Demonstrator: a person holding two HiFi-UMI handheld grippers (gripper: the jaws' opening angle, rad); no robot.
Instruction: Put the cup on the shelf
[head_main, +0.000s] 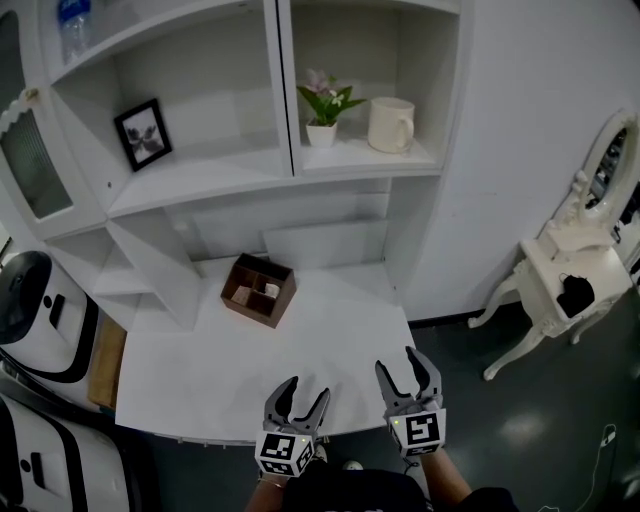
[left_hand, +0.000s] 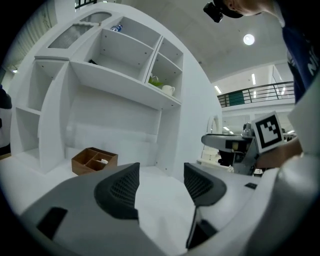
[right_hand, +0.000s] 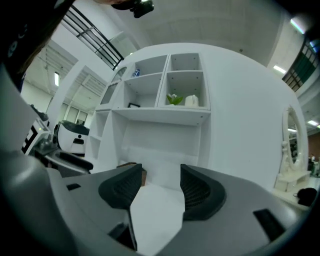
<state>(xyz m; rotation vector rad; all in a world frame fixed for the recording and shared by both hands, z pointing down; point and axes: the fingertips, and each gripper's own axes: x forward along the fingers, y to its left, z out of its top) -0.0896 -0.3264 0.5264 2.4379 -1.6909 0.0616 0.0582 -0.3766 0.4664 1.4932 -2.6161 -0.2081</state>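
The cream cup (head_main: 391, 124) stands upright on the upper right shelf (head_main: 370, 158), right of a small potted plant (head_main: 324, 106). It also shows small in the left gripper view as the cup (left_hand: 168, 90) and in the right gripper view as the cup (right_hand: 192, 101). My left gripper (head_main: 299, 400) hovers open and empty over the white table's front edge. My right gripper (head_main: 409, 371) is beside it, also open and empty. Both are far below the cup.
A brown divided box (head_main: 259, 289) sits at the back of the white table (head_main: 200, 370). A framed picture (head_main: 142, 133) leans on the left shelf. A white side table (head_main: 560, 275) and oval mirror (head_main: 612, 160) stand right; white machines (head_main: 35, 310) stand left.
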